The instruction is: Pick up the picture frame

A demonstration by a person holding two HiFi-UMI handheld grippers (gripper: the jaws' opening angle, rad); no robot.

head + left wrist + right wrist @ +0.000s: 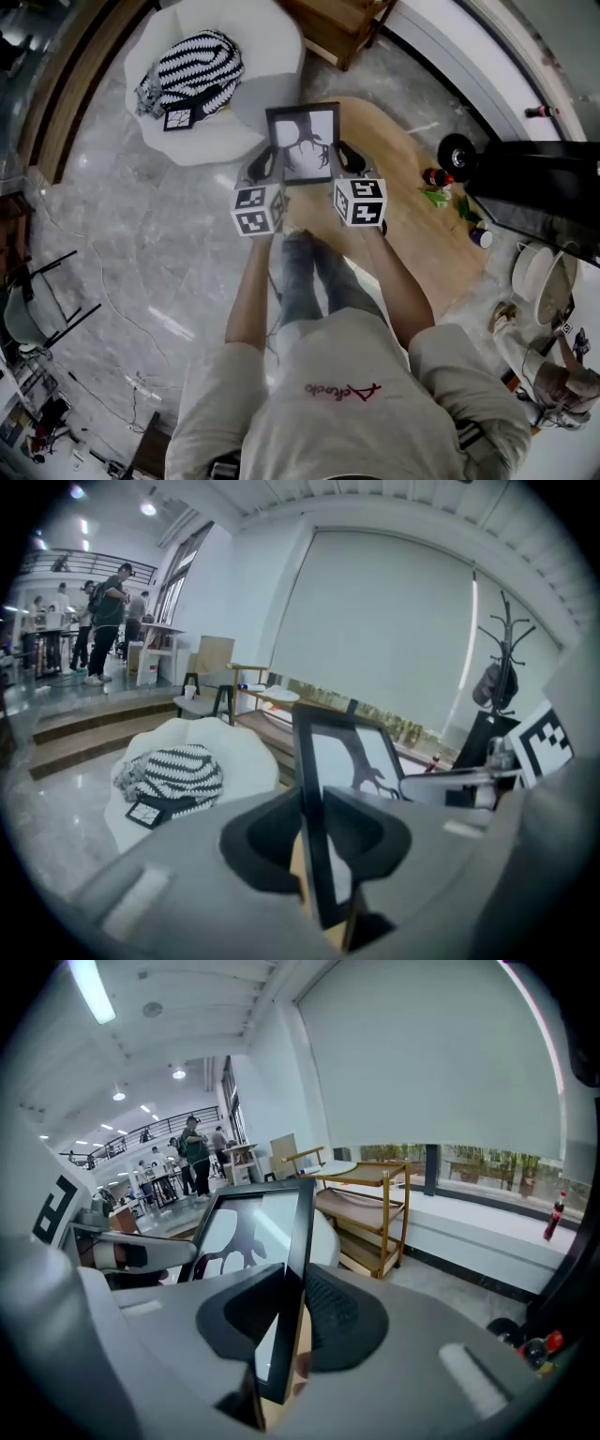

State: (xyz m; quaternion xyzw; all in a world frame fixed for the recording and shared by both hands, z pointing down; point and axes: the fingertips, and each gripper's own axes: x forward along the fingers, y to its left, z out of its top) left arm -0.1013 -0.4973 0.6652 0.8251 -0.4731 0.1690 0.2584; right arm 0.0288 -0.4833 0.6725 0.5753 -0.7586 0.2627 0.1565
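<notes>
- My left gripper [266,165] and right gripper [345,157] pinch the picture frame [305,139] by its side edges — upright, over the wooden table [427,253].
- Far left: a striped cushion [192,67] on a white chair [272,37].

White armchair [272,52] with striped knit cushion [195,67] at eleven o'clock, wooden table [417,239] at three o'clock.

picture frame [302,141] | black border, dark branching print | upright | held at both sides
</notes>
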